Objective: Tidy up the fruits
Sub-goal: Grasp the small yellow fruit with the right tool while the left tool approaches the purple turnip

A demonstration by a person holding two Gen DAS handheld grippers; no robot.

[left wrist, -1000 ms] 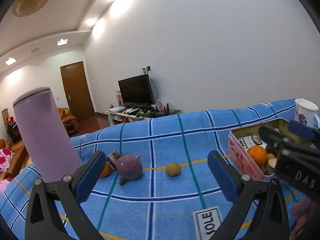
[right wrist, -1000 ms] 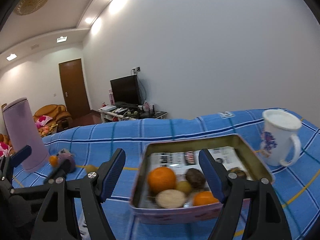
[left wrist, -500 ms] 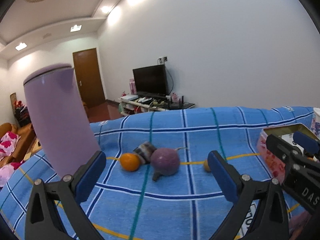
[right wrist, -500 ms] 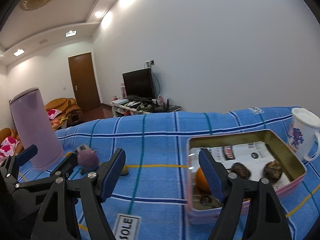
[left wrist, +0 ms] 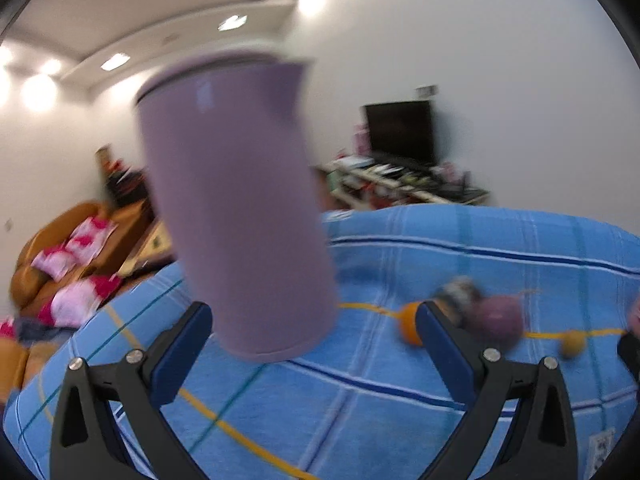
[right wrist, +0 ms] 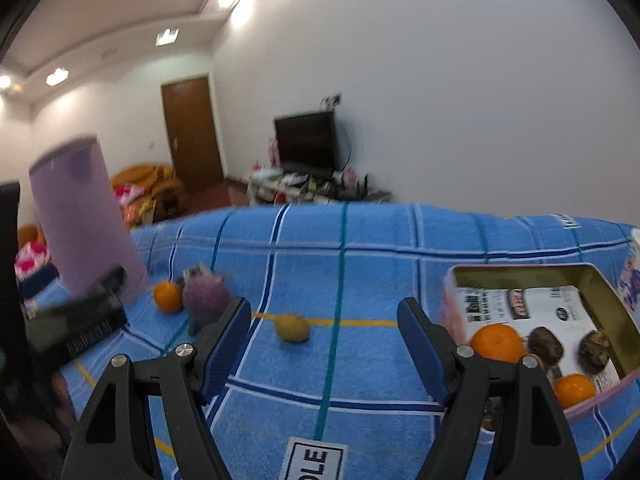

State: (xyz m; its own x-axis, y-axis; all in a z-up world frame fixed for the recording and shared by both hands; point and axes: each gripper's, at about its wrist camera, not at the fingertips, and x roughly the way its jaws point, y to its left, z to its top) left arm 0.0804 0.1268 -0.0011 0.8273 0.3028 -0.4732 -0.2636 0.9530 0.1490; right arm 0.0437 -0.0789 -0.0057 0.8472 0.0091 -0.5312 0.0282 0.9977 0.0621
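Note:
My left gripper [left wrist: 314, 332] is open, its jaws wide apart on either side of the foot of a tall purple cup [left wrist: 240, 220] standing just ahead; nothing is held. To the right on the blue checked cloth lie an orange [left wrist: 406, 328], a round purple fruit [left wrist: 496, 318] and a small yellow fruit [left wrist: 572, 342]. My right gripper [right wrist: 324, 320] is open and empty, with the yellow fruit [right wrist: 294, 328] just beyond its left finger. The orange [right wrist: 168, 296] and the purple fruit [right wrist: 206, 296] lie further left. A pink tin [right wrist: 520, 270] at the right holds oranges [right wrist: 496, 342] and dark fruits [right wrist: 544, 344].
The purple cup [right wrist: 84, 220] stands at the left of the right wrist view, with the left tool's blurred dark body in front of it. A white mug [right wrist: 632, 272] stands behind the tin. A small grey striped thing [left wrist: 456, 292] lies by the purple fruit. The cloth's far edge drops toward a sofa and TV stand.
Both views have swung left. The purple cup now fills the middle of the left wrist view and the tin has left it. In the right wrist view the tin has slid right.

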